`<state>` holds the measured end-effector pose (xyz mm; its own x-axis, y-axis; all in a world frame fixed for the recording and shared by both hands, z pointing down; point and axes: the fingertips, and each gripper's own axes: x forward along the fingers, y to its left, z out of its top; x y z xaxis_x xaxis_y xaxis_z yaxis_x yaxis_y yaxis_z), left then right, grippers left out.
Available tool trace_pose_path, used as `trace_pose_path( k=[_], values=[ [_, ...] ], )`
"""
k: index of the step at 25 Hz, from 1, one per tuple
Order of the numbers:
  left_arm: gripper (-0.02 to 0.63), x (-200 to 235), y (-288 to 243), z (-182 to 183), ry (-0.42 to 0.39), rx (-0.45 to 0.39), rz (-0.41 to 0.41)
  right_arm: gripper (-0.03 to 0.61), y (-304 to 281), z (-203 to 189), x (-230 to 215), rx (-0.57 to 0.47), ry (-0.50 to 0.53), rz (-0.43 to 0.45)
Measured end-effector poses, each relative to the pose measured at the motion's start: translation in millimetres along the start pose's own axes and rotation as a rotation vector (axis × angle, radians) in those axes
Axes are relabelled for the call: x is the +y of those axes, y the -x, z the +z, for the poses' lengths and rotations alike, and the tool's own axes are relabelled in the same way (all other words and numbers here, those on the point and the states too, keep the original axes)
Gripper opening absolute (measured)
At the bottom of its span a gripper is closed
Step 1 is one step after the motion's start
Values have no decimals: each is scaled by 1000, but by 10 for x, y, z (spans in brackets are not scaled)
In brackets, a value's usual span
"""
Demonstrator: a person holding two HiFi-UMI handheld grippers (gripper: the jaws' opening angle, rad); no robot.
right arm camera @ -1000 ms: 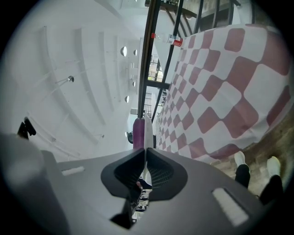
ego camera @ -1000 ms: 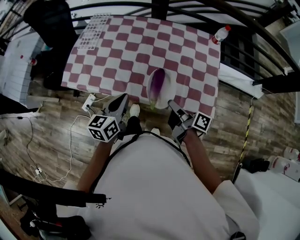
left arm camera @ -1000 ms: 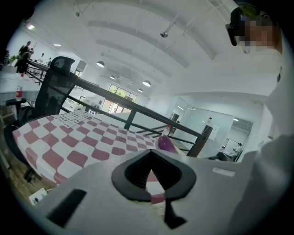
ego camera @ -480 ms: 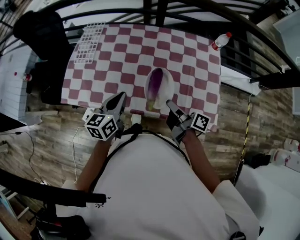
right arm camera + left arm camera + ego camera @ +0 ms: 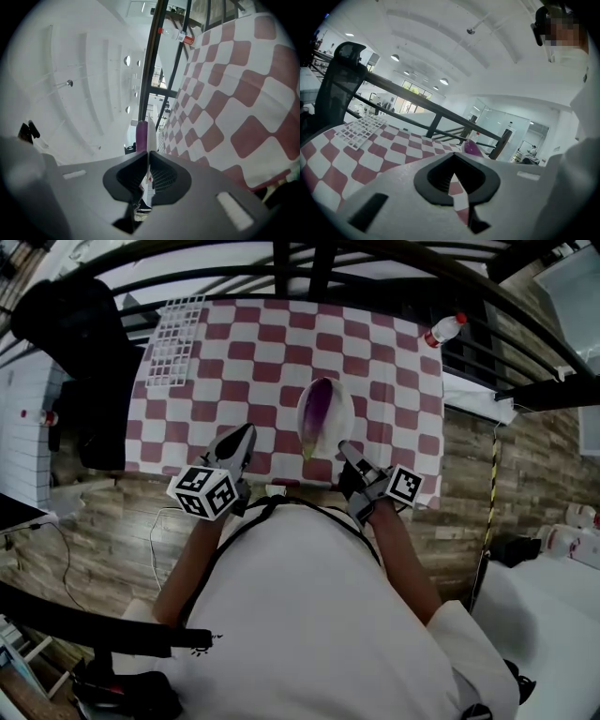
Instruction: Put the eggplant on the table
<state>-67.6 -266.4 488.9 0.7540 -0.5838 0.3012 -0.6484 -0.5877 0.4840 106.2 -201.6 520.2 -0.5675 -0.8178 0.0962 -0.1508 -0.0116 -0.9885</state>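
Head view, with both gripper views. The tabletop (image 5: 375, 371), spread with a red-and-white checked cloth, filled the upper part of the scene. A black chair (image 5: 84, 362) stood at its left, a white grid rack (image 5: 173, 338) lay at its far left corner, and a bottle (image 5: 443, 329) stood beyond its far right corner. The eggplant (image 5: 319, 409) lay in a white plate (image 5: 347, 418) near the front edge, not yet on the cloth itself. The left claw (image 5: 246, 435) and the right claw (image 5: 345, 448) hung just short of that edge, one on each side of the plate. Each had its jaws pressed together on nothing. The task appeared to be at the approach step, before any grasp. The next move would probably call for one claw, likely the right, to spread its jaws, reach over the rim and close across the eggplant's body. It could then lift the eggplant out and set it on bare cloth beside the plate.
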Motion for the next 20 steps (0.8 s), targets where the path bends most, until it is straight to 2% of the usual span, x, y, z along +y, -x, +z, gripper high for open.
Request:
trace_pose_path(
  k=[13,20],
  values=[
    [0,707,-84,267,-22,48,-56,26,-607,-21,4,-74,3,-1],
    [0,775,-115,189,-3,59,-46,27,-748,-137,-183,-8,18,2]
  ],
)
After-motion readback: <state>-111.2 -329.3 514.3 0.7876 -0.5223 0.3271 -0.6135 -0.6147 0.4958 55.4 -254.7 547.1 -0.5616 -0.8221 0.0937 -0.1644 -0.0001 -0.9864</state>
